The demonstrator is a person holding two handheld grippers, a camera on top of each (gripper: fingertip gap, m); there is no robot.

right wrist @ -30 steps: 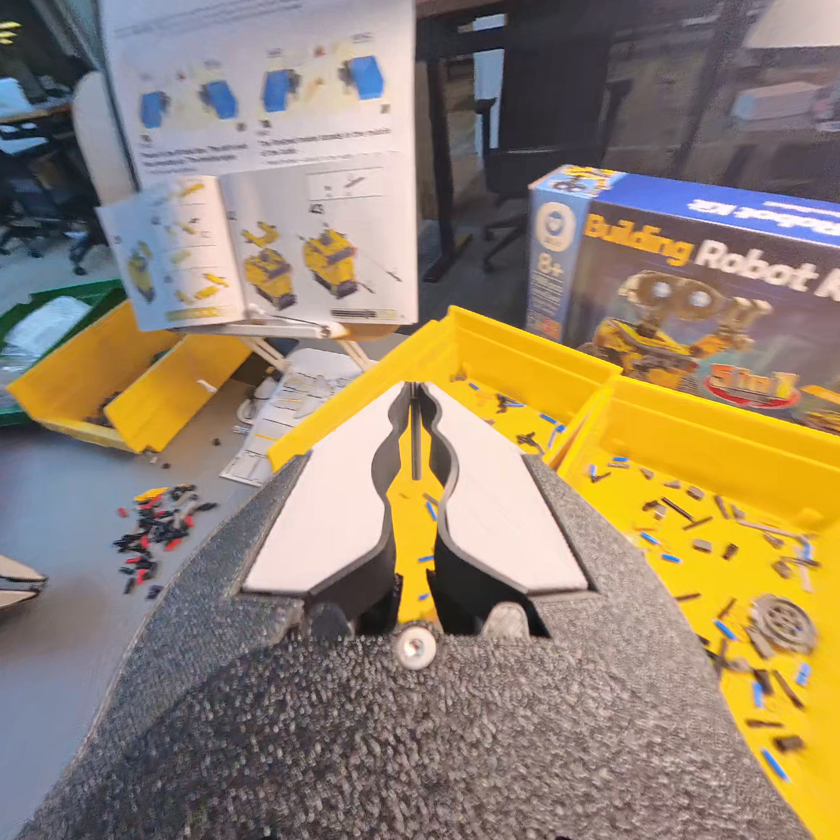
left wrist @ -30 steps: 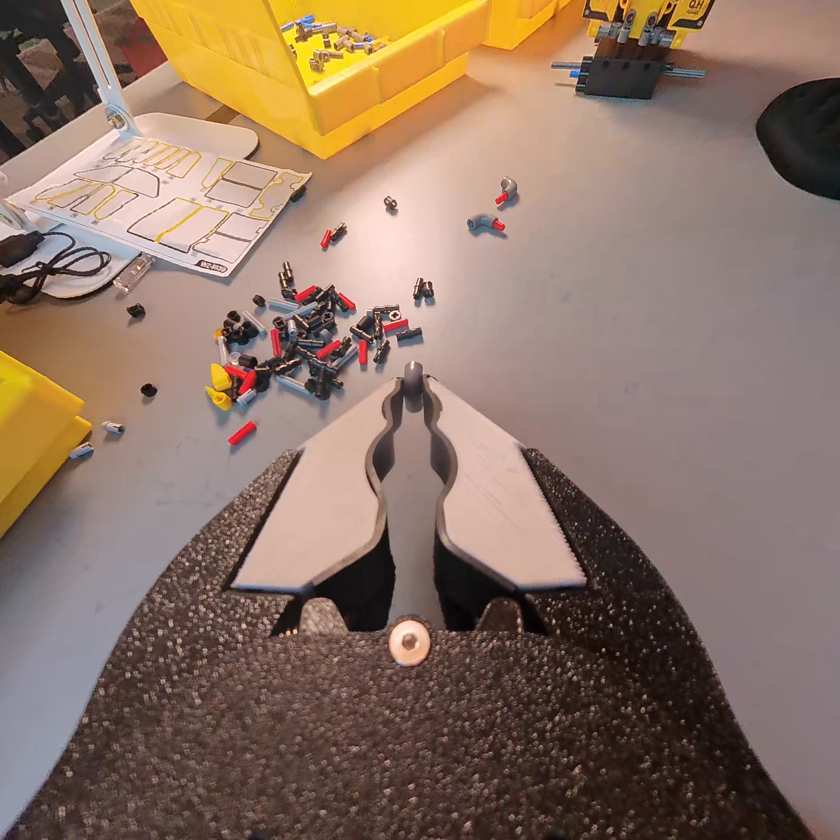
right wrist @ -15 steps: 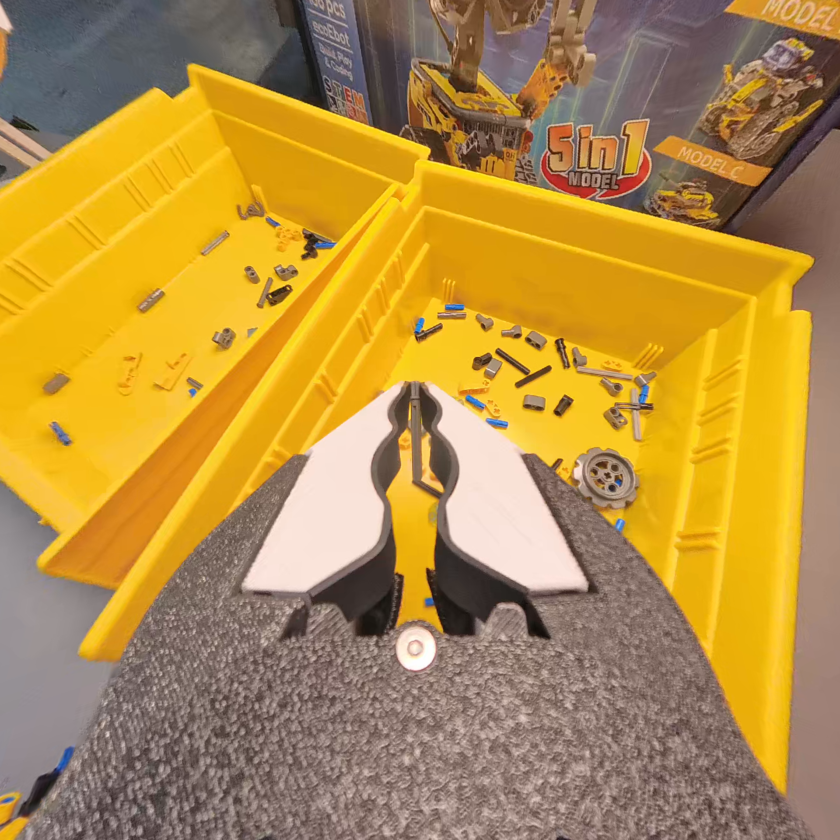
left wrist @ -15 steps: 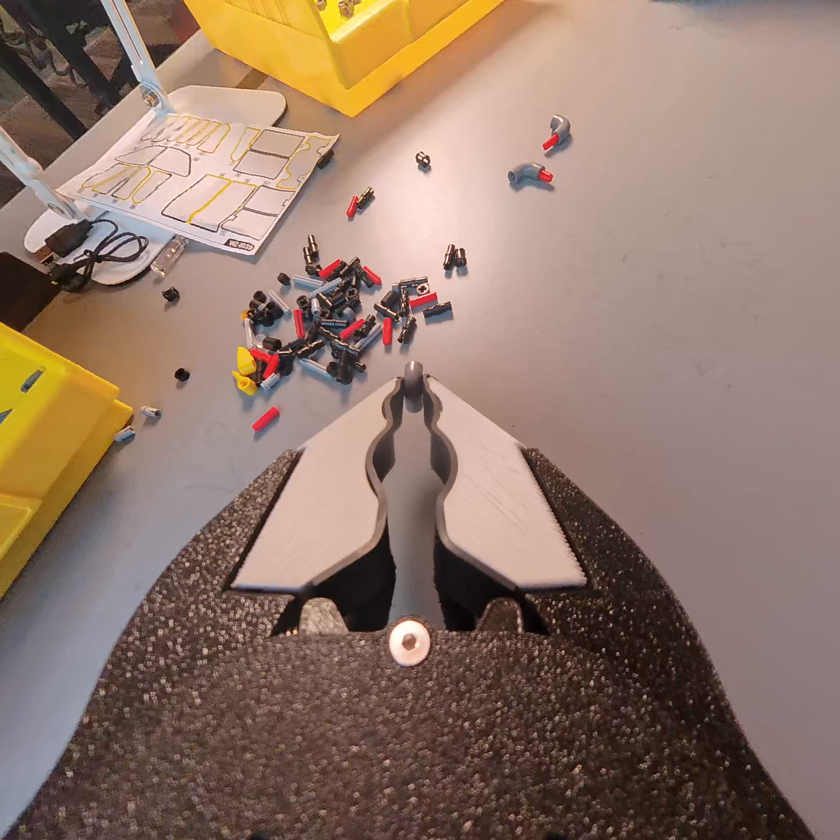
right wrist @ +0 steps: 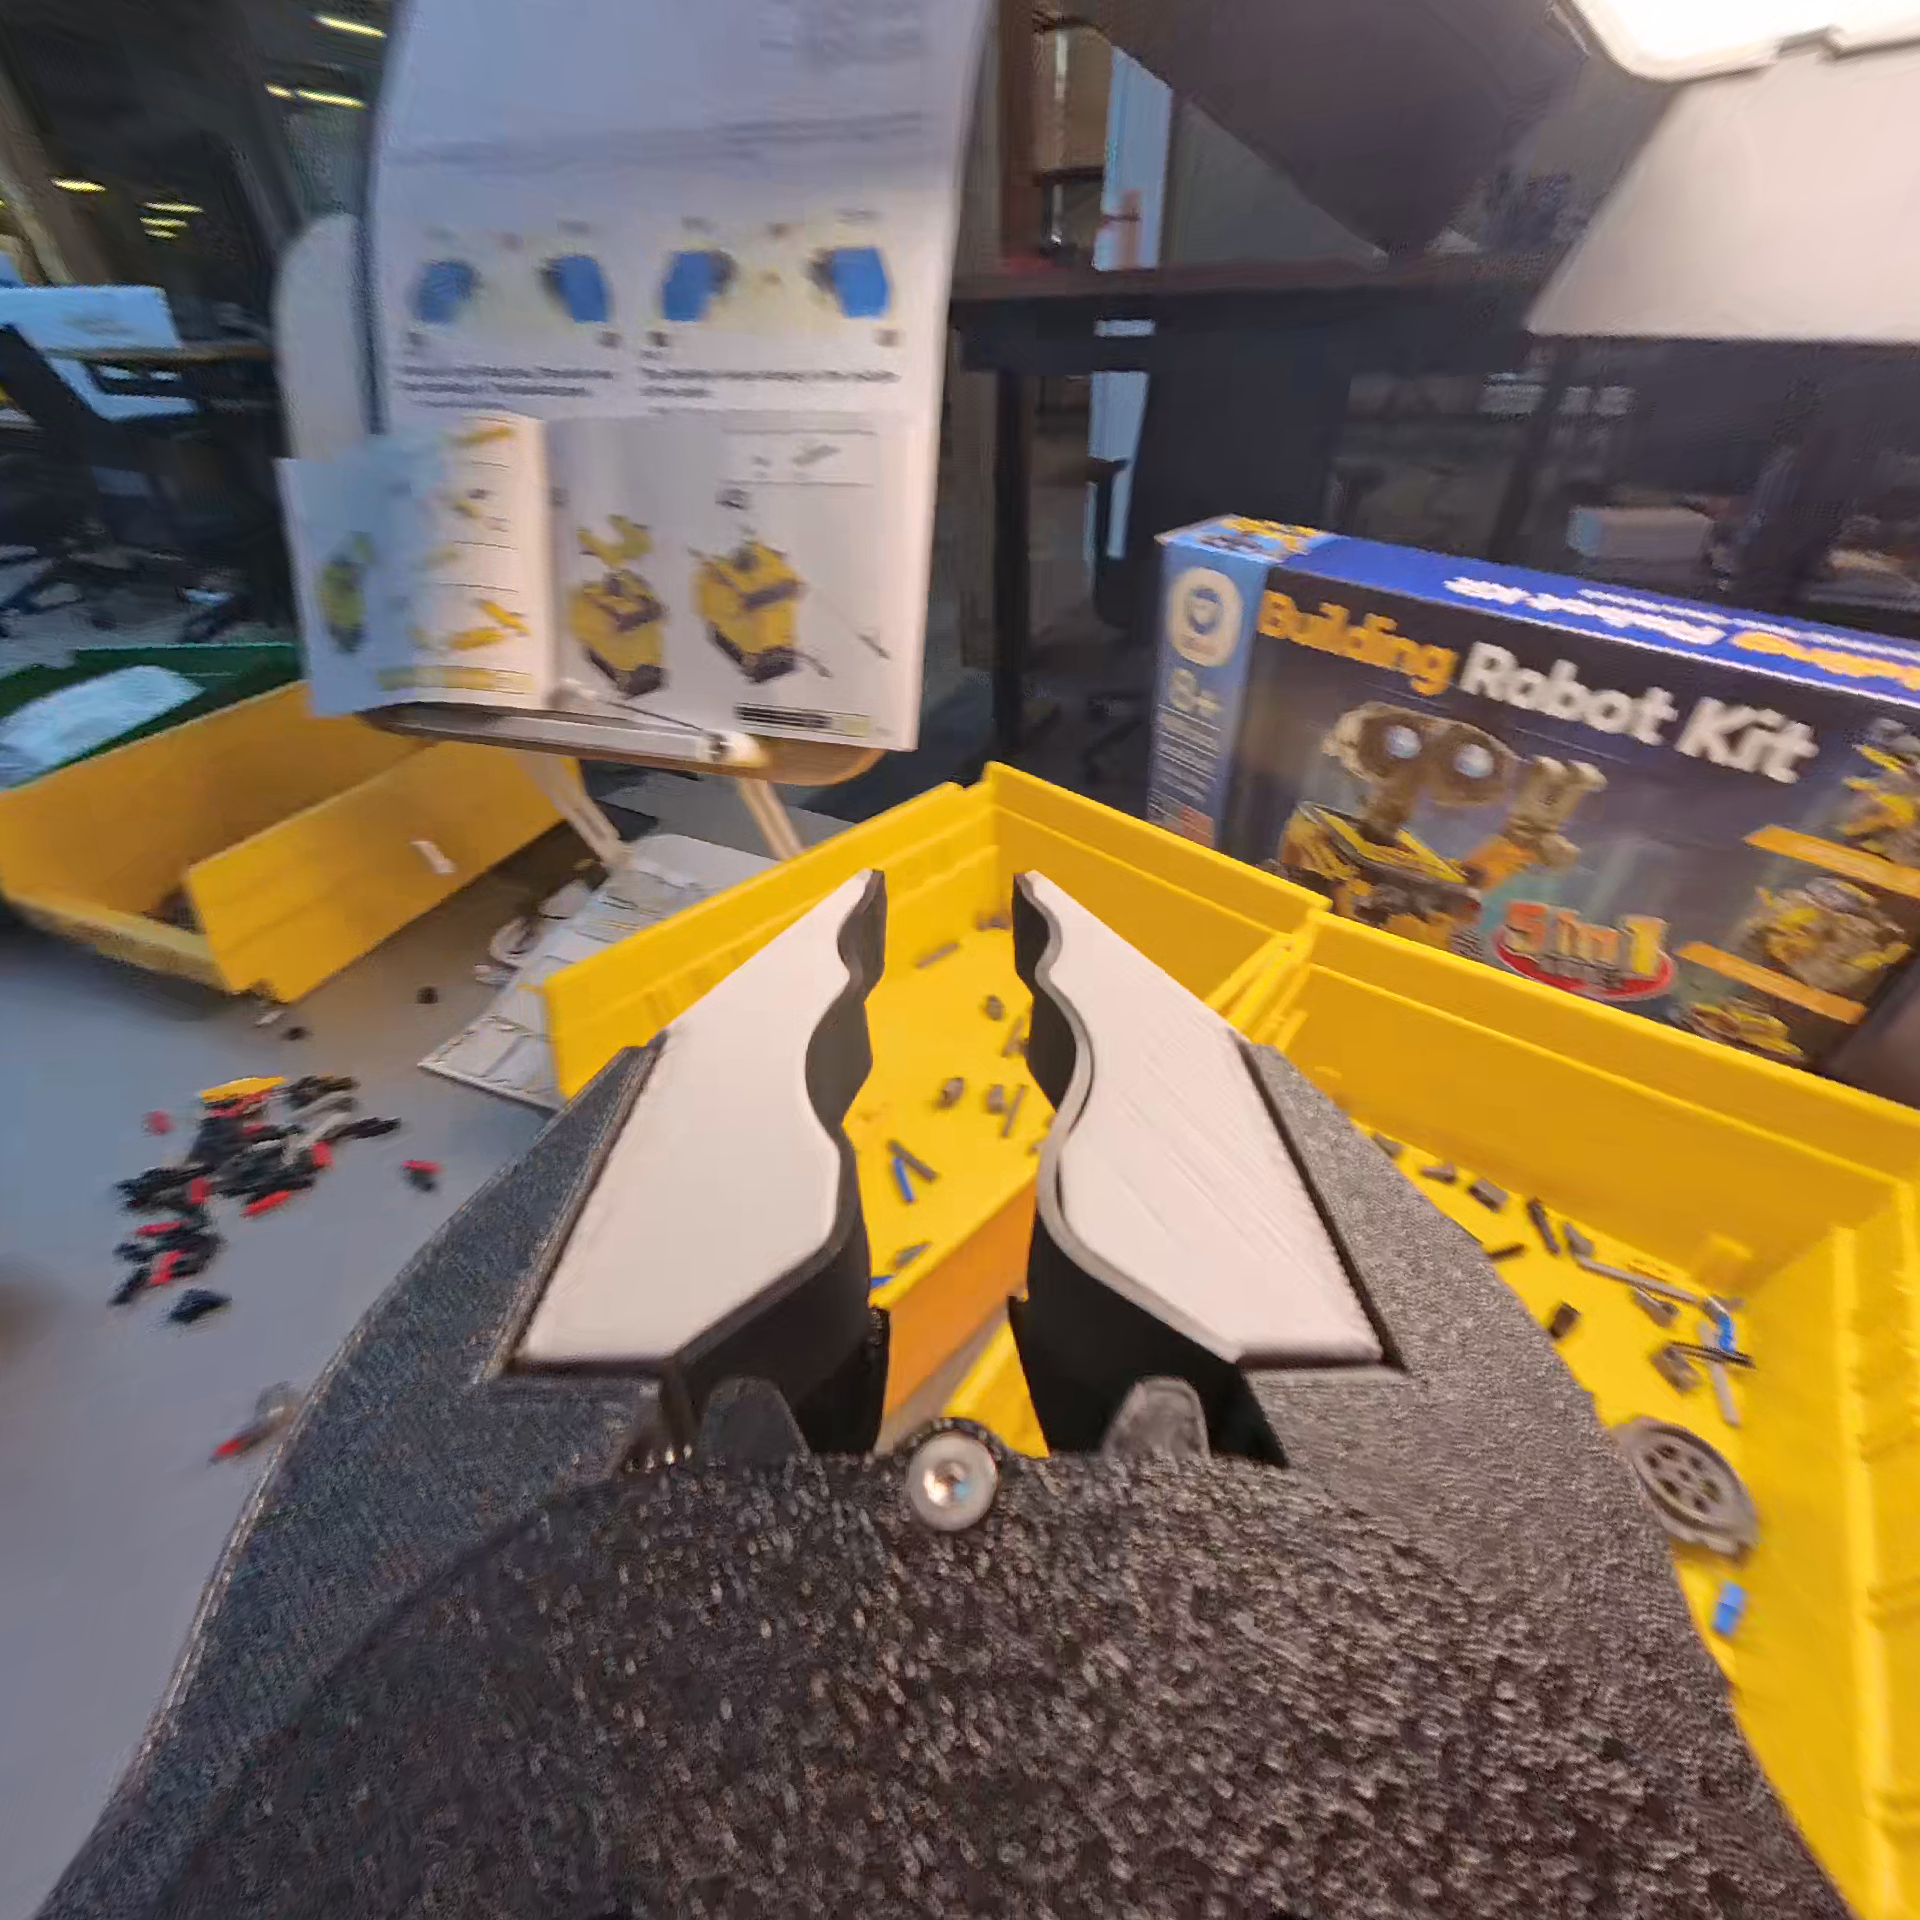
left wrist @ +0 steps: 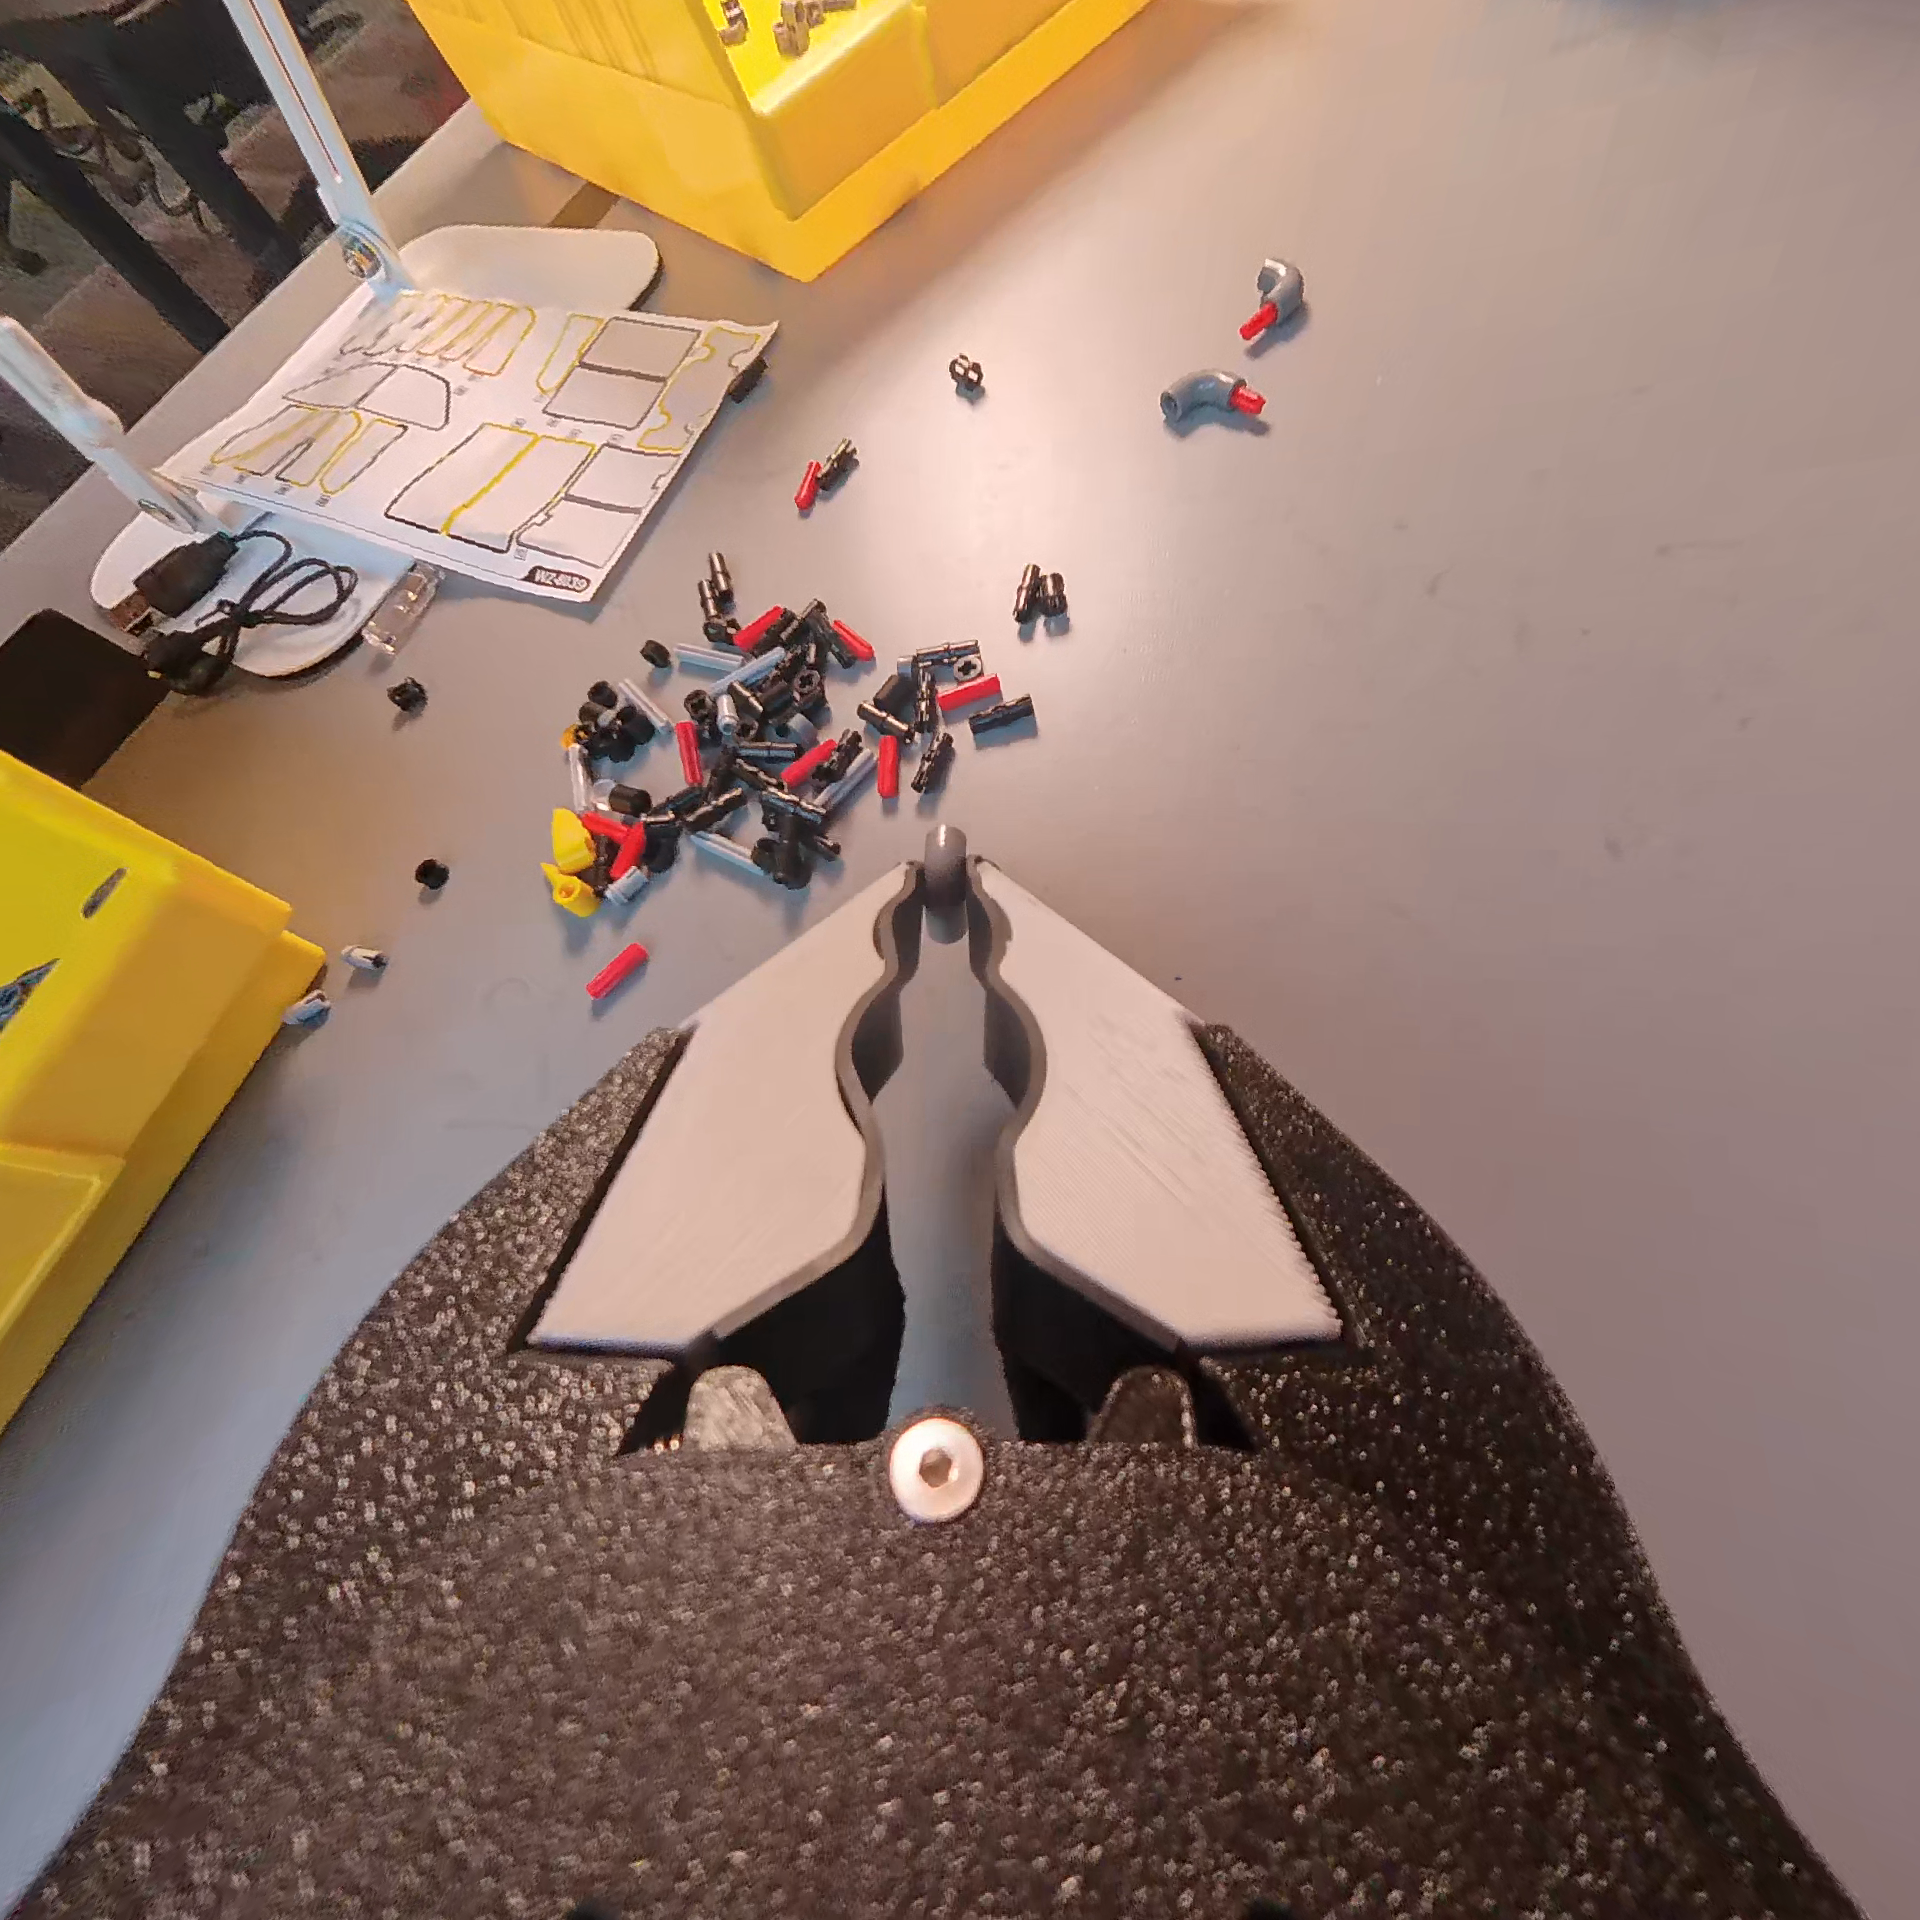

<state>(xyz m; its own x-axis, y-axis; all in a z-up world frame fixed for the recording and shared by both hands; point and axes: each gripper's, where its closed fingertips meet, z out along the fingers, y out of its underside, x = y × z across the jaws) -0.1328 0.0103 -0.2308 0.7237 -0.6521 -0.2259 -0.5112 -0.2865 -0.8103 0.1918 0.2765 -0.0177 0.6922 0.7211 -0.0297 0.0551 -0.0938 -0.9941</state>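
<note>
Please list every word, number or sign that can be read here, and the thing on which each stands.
I do not copy writing; here is where it stands.
Blue kit box: large title, badges and numbers on its front.
Open instruction booklet on the stand: blurred captions and step numbers.
White sticker sheet: a small code at its near corner.

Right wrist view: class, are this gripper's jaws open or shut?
Open. The right gripper's jaws stand apart, and the yellow bin shows through the gap between them.
</note>
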